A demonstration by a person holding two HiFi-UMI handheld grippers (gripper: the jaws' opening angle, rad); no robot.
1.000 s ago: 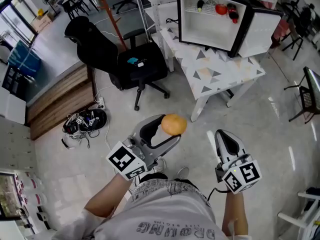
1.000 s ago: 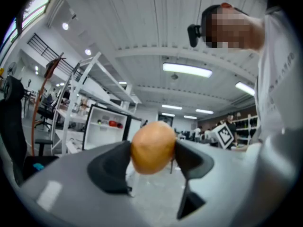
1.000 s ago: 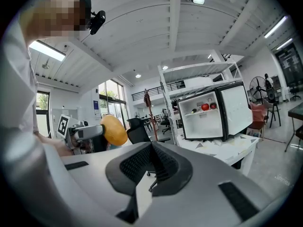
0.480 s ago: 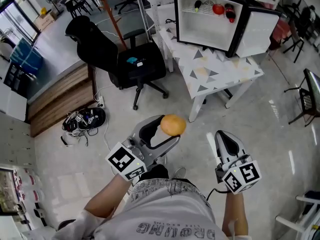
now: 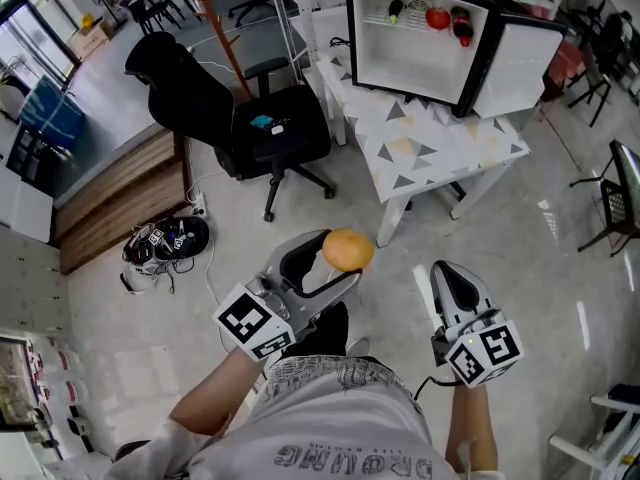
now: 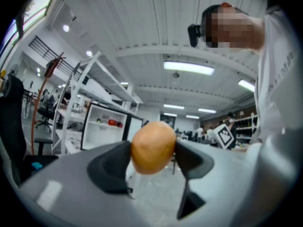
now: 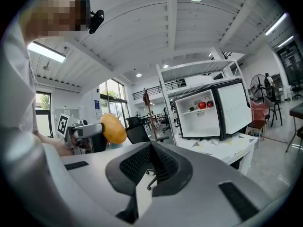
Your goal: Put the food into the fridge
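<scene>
An orange round fruit [image 5: 347,250] sits clamped between the pads of my left gripper [image 5: 340,256], held in the air over the floor; the left gripper view shows the fruit [image 6: 152,147] pressed on both sides. My right gripper [image 5: 452,282] hangs to the right of it with its jaws closed together and nothing between them [image 7: 152,161]. The small fridge [image 5: 440,30] stands ahead on a white patterned table [image 5: 440,148], its door swung open to the right. Red and dark items [image 5: 443,16] lie on its top shelf; the lower part looks bare.
A black office chair [image 5: 245,118] with a jacket over it stands left of the table. Shoes and a dark bag [image 5: 165,240] lie on the floor at the left, by a wooden platform [image 5: 115,208]. More chairs stand at the far right [image 5: 615,193].
The fridge, table and chair have slid slightly up and left in the head view as I draw nearer. Both grippers keep their pose, fruit still gripped.
</scene>
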